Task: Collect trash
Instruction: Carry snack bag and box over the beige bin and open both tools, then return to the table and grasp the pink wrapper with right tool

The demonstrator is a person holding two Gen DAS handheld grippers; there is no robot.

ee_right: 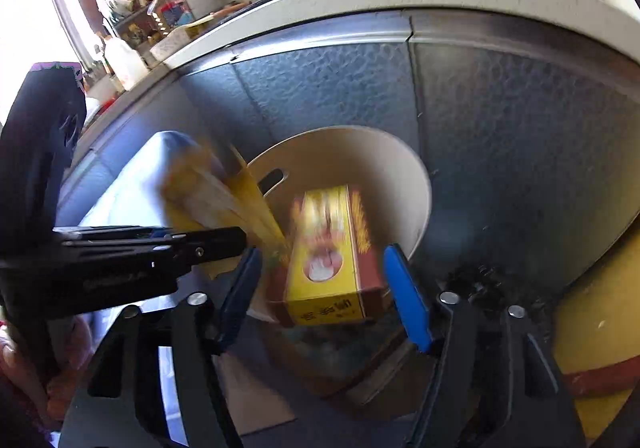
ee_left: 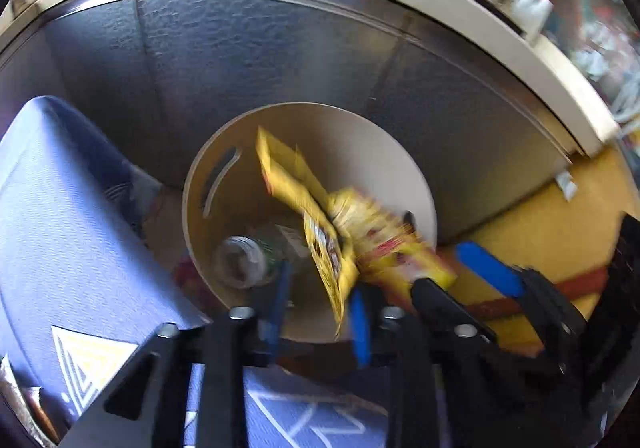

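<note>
Trash bin (ee_left: pixel 372 152) holds a clear plastic bottle (ee_left: pixel 240 260) at its bottom. Your yellow box (ee_right: pixel 332 260) sits blurred between the parted fingers of your right tool (ee_right: pixel 324 276) (contact unclear), above the bin mouth. Your left tool (ee_left: pixel 320 300) stands open beside a yellow wrapper (ee_left: pixel 304 200).

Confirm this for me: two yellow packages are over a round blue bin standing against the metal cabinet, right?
Not quite: the bin is cream, not blue, as the left wrist view shows. The yellow box and yellow wrapper are over it, against the metal cabinet.
</note>
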